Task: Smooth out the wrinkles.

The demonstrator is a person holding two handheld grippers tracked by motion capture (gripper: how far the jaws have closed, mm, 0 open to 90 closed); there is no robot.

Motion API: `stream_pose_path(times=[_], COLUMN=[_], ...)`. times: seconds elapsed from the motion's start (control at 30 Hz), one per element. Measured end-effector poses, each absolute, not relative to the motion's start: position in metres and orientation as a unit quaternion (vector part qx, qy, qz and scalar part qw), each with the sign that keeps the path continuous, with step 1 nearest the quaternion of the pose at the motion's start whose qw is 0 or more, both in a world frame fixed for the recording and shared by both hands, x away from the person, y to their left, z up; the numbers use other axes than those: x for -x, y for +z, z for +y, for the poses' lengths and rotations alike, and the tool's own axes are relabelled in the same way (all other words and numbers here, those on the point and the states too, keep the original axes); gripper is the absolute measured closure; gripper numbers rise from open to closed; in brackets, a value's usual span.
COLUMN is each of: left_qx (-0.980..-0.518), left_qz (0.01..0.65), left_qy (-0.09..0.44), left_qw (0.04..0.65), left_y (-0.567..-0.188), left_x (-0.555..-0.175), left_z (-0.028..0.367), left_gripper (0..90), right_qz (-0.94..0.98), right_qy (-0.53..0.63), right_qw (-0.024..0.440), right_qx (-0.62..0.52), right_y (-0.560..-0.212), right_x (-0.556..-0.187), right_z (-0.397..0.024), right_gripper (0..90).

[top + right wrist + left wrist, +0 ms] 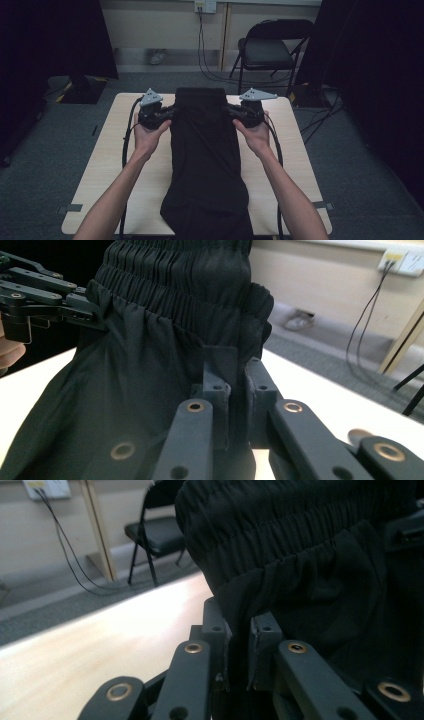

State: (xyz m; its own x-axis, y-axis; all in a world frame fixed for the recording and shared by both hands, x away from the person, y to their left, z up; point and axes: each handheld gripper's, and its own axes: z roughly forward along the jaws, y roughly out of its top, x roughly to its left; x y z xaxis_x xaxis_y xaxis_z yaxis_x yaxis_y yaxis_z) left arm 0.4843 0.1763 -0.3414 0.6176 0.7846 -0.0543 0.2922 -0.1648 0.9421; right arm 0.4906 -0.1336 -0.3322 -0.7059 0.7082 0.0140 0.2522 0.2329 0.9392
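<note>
Bare table (pixel 110 165) flanks the black trousers (pixel 207 165); a chair (pixel 267 50) stands beyond.

Lower end of the black trousers (pixel 207 165) cut off by the bottom edge of the high view, both forearms too. Pads of the left gripper (pixel 239 647) covered by the gathered fabric. Same for the right gripper (pixel 239 392). Small pale object (pixel 158 56) on the floor by the far wall too small to identify.

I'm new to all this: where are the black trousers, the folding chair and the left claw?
black trousers (pixel 207 150), high view, mid fabric.
folding chair (pixel 265 52), high view, seat.
left claw (pixel 239 645), left gripper view, between its fingertips.
</note>
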Motion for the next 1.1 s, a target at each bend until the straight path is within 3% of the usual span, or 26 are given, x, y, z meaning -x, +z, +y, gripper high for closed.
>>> stream_pose_path(times=[0.37, 0.6, 0.8, 1.1], left_qx=[-0.686, -0.672, -0.705, -0.750], left_qz=[0.367, 0.356, 0.331, 0.325], left_qy=[0.292, 0.332, 0.299, 0.196], left_qw=[0.556, 0.558, 0.551, 0.541], left_y=[-0.255, -0.218, -0.243, -0.316], left_x=[-0.511, -0.501, -0.475, -0.407], left_z=[0.180, 0.170, 0.173, 0.173], left_gripper=[82.2, 81.9, 81.6, 81.3], right_qz=[0.729, 0.703, 0.721, 0.761], right_qy=[0.557, 0.574, 0.572, 0.564], right_qw=[0.258, 0.294, 0.269, 0.167], right_qx=[-0.303, -0.299, -0.282, -0.274], right_y=[-0.249, -0.201, -0.226, -0.288], right_x=[-0.525, -0.527, -0.499, -0.435], right_z=[-0.123, -0.122, -0.136, -0.160], right_gripper=[82.6, 82.7, 82.7, 82.7])
